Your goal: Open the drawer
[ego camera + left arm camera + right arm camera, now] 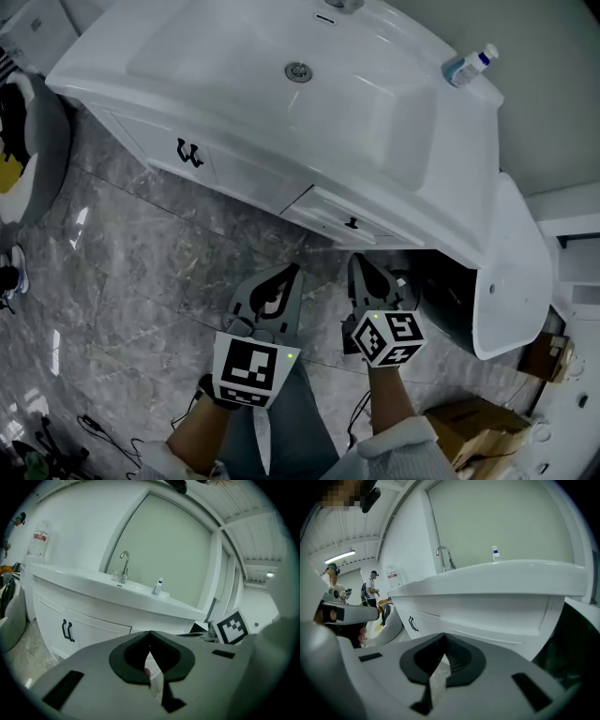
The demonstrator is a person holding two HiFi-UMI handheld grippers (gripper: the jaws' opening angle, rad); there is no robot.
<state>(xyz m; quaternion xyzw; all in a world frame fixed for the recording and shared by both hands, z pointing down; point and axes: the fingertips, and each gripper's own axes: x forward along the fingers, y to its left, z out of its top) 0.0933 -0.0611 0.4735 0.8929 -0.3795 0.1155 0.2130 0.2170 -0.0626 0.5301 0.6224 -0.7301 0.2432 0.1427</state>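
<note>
White drawer (330,208) closed under the sink (234,66), facing both grippers.
Its black knob (352,223) lies near but apart from the right gripper (357,261); the left gripper (292,270) is alongside, and both pairs of jaws are pressed together on nothing.

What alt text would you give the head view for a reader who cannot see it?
Two shut, empty grippers, the left gripper and the right gripper, point at a white vanity whose drawer, with a dark knob, is closed. A sink tops it, with a small bottle at its right corner; the floor is grey marbled.
</note>
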